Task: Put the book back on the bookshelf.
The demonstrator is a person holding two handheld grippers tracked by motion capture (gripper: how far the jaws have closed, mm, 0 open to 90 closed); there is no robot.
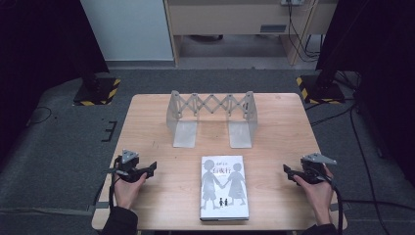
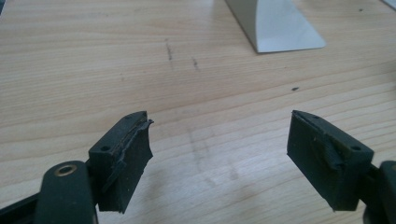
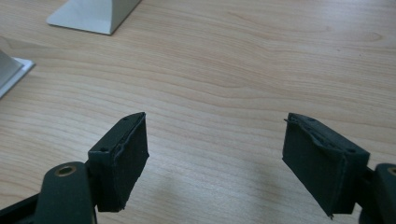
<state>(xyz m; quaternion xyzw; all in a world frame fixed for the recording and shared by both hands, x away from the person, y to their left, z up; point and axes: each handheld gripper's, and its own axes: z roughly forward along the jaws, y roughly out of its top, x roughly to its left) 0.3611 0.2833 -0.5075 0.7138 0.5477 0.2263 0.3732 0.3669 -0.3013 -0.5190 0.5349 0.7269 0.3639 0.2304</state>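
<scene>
Nothing is started: your book (image 1: 223,188) lies flat at the table's (image 1: 147,117) near edge, untouched, between left gripper (image 1: 150,169) and right gripper (image 1: 288,171), both spread and empty; the bookend rack (image 1: 211,115) awaits.

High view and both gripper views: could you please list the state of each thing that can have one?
book: closed, flat on the table, cover up, untouched.
expandable bookend rack: upright behind the book, scissor links partly stretched, holding nothing.
left hand-held gripper: jaws open, nothing between them, held over bare wood.
right hand-held gripper: jaws open, nothing between them, held over bare wood.
table: carries the book and rack.
</scene>
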